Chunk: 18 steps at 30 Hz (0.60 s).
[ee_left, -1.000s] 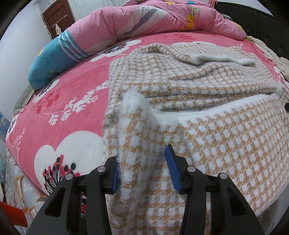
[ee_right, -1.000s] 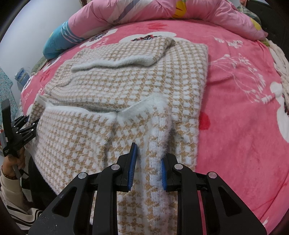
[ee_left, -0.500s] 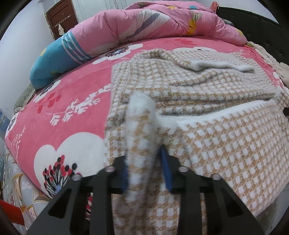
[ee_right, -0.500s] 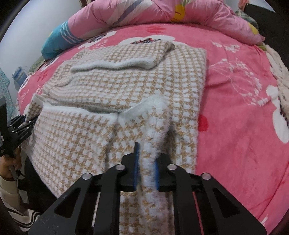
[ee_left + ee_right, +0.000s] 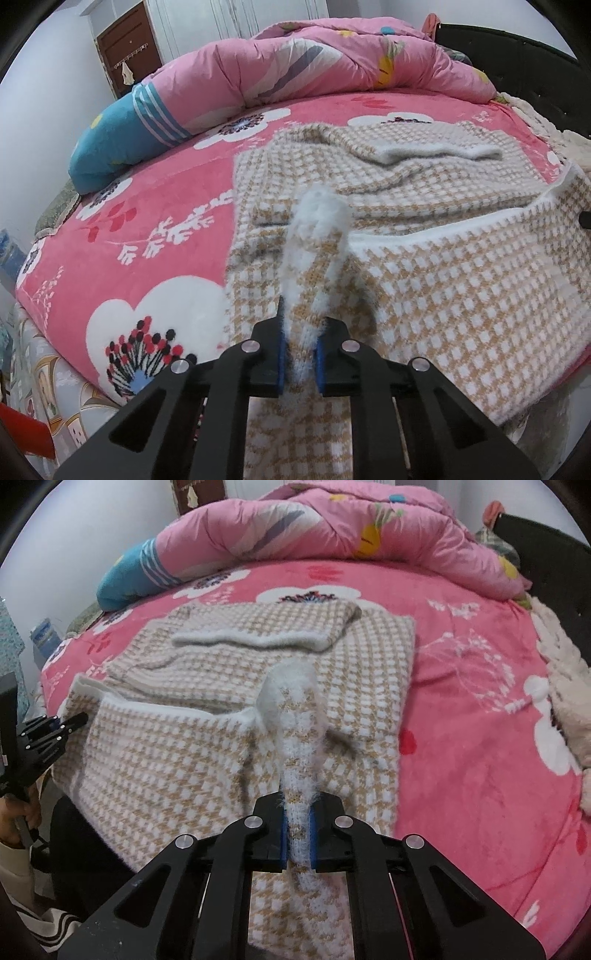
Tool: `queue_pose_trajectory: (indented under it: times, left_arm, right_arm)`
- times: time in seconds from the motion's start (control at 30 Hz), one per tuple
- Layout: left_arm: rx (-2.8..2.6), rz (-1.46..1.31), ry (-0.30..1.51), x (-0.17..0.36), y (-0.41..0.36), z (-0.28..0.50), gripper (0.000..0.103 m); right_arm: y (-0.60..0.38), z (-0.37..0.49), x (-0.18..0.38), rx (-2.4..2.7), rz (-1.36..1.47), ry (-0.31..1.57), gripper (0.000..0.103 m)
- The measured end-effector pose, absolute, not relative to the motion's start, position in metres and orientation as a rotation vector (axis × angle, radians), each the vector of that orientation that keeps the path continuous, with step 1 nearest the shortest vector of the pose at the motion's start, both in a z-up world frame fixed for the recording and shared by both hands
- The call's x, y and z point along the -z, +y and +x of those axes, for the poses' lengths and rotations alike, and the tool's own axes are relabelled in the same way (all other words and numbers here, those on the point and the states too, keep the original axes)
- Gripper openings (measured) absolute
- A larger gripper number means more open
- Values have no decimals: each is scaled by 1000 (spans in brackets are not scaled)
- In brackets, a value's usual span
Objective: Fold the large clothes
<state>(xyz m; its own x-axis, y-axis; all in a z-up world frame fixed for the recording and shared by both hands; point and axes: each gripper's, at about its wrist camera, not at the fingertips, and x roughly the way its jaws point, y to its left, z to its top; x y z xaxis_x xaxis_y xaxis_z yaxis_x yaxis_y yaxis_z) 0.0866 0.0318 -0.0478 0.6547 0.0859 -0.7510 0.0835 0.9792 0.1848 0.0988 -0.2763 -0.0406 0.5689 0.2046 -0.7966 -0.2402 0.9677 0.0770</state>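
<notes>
A fuzzy tan-and-white checked sweater lies on the pink flowered bed cover, its sleeves folded across the upper part. My left gripper is closing, its blue pads pressing a raised fold of the sweater's near left hem corner. My right gripper is closing too, and it pinches the near right hem corner, which stands up as a fluffy ridge. The hem edge is lifted off the bed between the two grips. The left gripper also shows at the left edge of the right wrist view.
A rolled pink duvet with a blue striped end lies along the far side of the bed. A black headboard and a cream throw are at the right. A person's hand and striped sleeve are at the lower left.
Both grippers went from open around the hem to shut on it. Both have risen a little, pulling the hem corners up into standing folds.
</notes>
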Motion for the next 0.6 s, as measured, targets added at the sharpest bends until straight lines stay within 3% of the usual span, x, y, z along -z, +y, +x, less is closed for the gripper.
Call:
queue_pose_trajectory:
  times: [0.27,0.6]
  left_arm:
    - [1,179,762,25,28,54,9]
    - [63,136,510,-52,37,24,8]
  right_arm:
    - [-277,62,14,-239,-33,820,5]
    - [-287,37,-50,-211,-15,572,5]
